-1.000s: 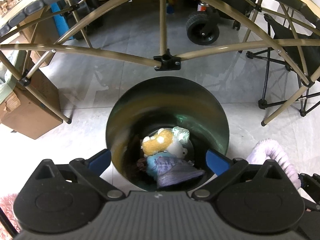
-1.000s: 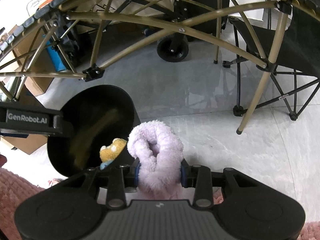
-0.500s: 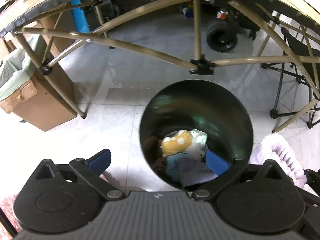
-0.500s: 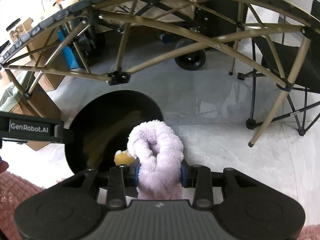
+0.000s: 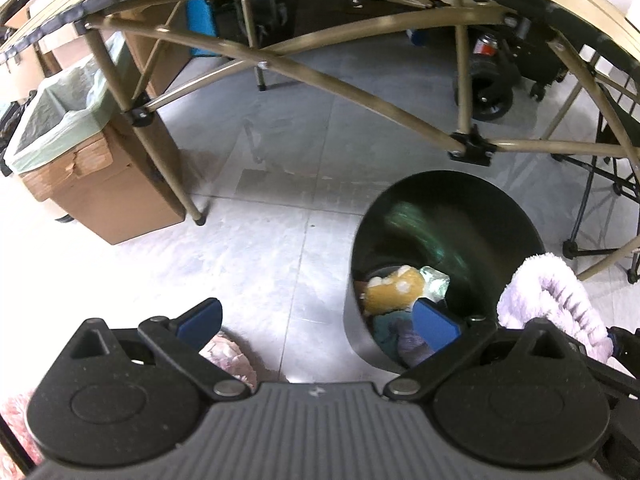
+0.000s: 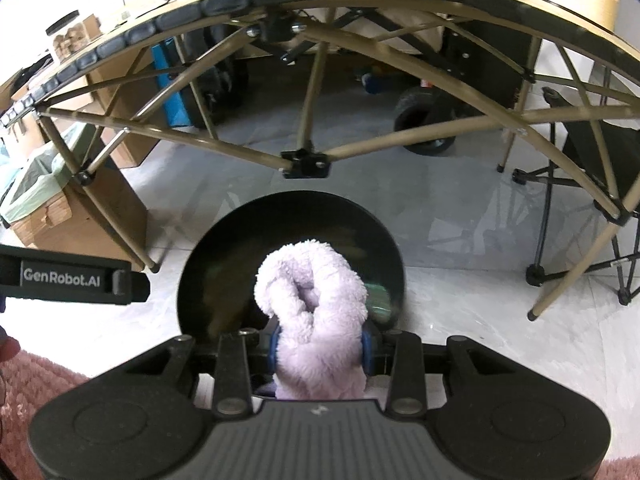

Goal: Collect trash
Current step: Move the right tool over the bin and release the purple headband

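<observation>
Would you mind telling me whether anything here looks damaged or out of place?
The cardboard box lined with a green bag, beside the table leg, has a torn, ragged upper edge. Nothing looks spilled around the black bin.

A fluffy lilac sock (image 6: 316,312), folded over on itself, sits lower centre of the right view, above the open black bin (image 6: 224,256) holding crumpled colourful trash (image 5: 394,286).

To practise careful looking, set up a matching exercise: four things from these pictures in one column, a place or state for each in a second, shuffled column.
1. lilac fluffy cloth
2. black bin
3. cardboard box
4. left tool

A. lined with a green bag
B. open and empty
C. gripped in the right tool
D. holds a yellow item

Pairs: 1-C, 2-D, 3-A, 4-B
</observation>
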